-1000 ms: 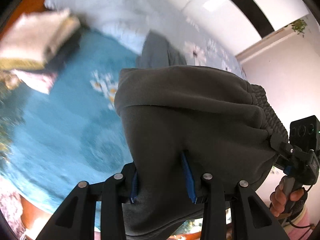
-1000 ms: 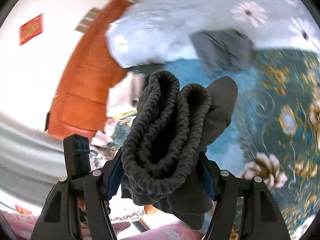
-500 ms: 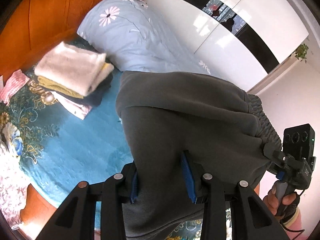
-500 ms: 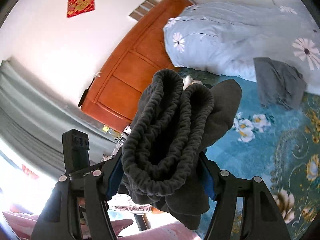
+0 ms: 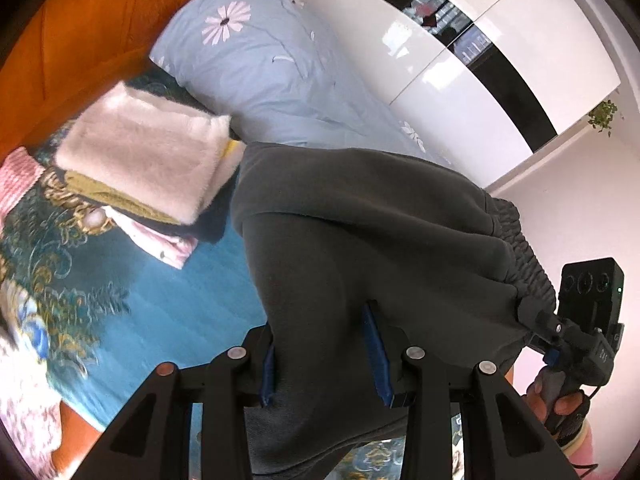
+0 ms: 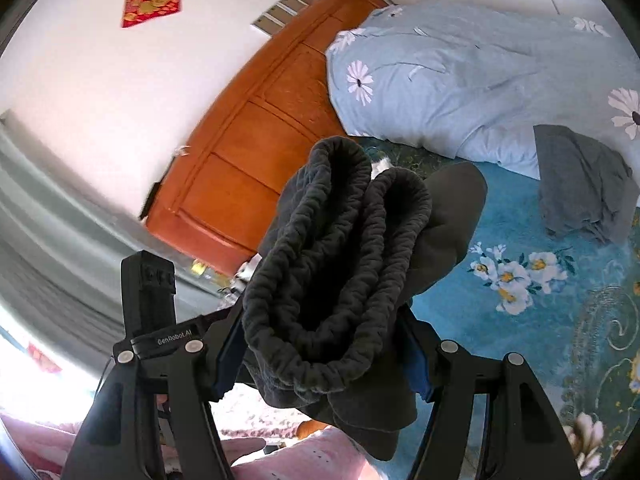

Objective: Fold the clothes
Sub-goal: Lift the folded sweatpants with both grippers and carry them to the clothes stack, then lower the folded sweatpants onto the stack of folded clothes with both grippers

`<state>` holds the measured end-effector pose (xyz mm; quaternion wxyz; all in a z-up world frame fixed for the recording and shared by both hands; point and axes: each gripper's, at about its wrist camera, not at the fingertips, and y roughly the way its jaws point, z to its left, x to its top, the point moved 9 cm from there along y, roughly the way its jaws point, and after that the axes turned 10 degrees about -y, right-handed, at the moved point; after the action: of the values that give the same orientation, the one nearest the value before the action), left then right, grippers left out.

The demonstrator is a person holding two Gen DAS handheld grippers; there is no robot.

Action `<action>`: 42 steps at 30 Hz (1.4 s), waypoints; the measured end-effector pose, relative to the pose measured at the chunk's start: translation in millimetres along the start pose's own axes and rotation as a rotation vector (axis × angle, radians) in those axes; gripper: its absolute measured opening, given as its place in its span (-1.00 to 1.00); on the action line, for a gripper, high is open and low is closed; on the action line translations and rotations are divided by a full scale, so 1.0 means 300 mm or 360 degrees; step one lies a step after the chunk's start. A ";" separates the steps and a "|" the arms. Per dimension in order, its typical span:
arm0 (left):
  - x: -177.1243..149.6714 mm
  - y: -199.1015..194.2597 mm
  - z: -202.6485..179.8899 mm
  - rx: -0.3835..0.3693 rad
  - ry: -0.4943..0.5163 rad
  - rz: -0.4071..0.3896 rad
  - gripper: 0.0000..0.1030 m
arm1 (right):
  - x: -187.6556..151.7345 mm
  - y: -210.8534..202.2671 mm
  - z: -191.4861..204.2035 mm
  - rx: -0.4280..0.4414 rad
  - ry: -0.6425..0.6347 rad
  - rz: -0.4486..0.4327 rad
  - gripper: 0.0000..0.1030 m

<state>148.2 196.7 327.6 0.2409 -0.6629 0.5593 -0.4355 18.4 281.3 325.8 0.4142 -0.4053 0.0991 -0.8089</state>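
- The left gripper [image 5: 324, 354] is clamped on a thick fold of the dark grey trousers [image 5: 372, 240], its blue pads pressed into the cloth from both sides.
- The right gripper [image 6: 322, 354] is closed on the bunched elastic waistband [image 6: 336, 264] of the same garment; in the left view that gripper sits at about 4 o'clock, holding the far edge.
- The trousers hang in the air between the two grippers, already folded into a compact bundle and clear of the blue floral bedspread [image 5: 168, 312].
- Judged step: carrying the folded piece for putting away, with the folding itself seemingly finished.
- At about 10 o'clock in the left view lies a stack of folded clothes [image 5: 148, 160], topped by a pale fluffy item, the likely resting place.
- The next move would call for lowering the bundle level onto that stack, then releasing both grips together so the folds do not slump.
- Farther off, a loose grey garment [image 6: 580, 188] lies at 2 o'clock in the right view against the light blue pillow [image 6: 472, 76], probably next.
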 end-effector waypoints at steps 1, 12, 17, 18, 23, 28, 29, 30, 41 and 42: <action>0.040 0.022 0.043 -0.0012 0.0010 0.0027 -0.22 | 0.018 0.057 0.000 -0.0030 0.0011 -0.0004 0.32; 0.577 0.094 0.594 0.0000 0.0140 0.0339 -0.22 | 0.293 0.729 0.122 -0.0220 0.0289 -0.0044 0.32; 0.811 0.150 0.756 0.0026 0.0128 0.0337 -0.22 | 0.439 0.998 0.132 -0.0249 0.0329 0.0037 0.32; 0.858 0.169 0.776 0.0035 0.0129 0.0332 -0.22 | 0.466 1.043 0.123 -0.0256 0.0337 0.0052 0.32; 1.026 0.244 0.859 0.0074 0.0152 0.0323 -0.22 | 0.567 1.224 0.034 -0.0317 0.0374 0.0131 0.32; 1.096 0.393 0.961 0.0151 0.0177 0.0367 -0.22 | 0.570 1.355 -0.093 -0.0432 0.0379 0.0250 0.32; 1.086 0.427 0.991 0.0175 0.0160 0.0394 -0.22 | 0.547 1.371 -0.115 -0.0444 0.0401 0.0284 0.32; 1.073 0.445 1.014 0.0189 0.0143 0.0405 -0.22 | 0.523 1.385 -0.136 -0.0452 0.0428 0.0315 0.32; 1.058 0.262 1.043 0.0128 0.0017 0.0241 -0.11 | 0.551 1.270 -0.108 -0.0536 0.0379 0.0293 0.33; 1.064 0.236 1.026 0.0123 0.0033 0.0209 -0.11 | 0.592 1.243 -0.092 -0.0568 0.0333 0.0255 0.33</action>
<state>369.5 -177.0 213.4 0.2885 -0.6105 0.5870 -0.4467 159.7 -94.3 224.7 0.3864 -0.3767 0.3151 -0.7807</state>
